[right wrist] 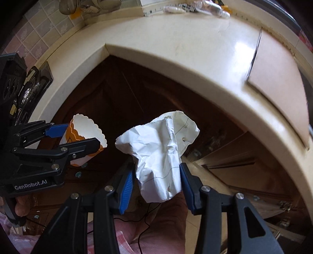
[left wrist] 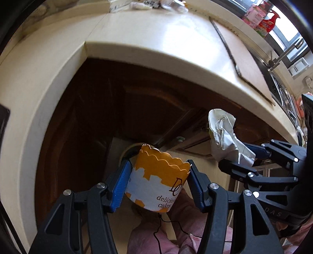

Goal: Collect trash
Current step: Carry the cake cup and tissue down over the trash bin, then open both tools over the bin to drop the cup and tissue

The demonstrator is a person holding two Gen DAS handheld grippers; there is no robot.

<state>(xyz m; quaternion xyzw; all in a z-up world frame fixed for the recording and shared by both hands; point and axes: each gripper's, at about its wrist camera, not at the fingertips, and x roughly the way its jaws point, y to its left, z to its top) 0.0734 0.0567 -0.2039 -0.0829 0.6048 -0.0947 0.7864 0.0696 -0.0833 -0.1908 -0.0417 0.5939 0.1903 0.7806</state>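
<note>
My left gripper (left wrist: 159, 180) is shut on an orange and white paper cake cup (left wrist: 156, 179) with a scalloped rim, held in the air in front of the dark cabinet. My right gripper (right wrist: 156, 179) is shut on a crumpled white paper (right wrist: 160, 152). In the left wrist view the paper (left wrist: 225, 134) and the right gripper (left wrist: 240, 158) are to the right. In the right wrist view the cup (right wrist: 86, 140) and the left gripper (right wrist: 76, 136) are to the left. A round pale bin rim (left wrist: 129, 149) shows just behind and below the cup.
A cream L-shaped countertop (left wrist: 156, 35) curves above dark wooden cabinet doors (left wrist: 137, 101). A brown board (right wrist: 277, 78) lies on the counter. A steel sink and tap (left wrist: 281, 58) are at the right. Clutter (right wrist: 195, 7) sits at the counter's back. Pink-clothed legs (left wrist: 185, 238) are below.
</note>
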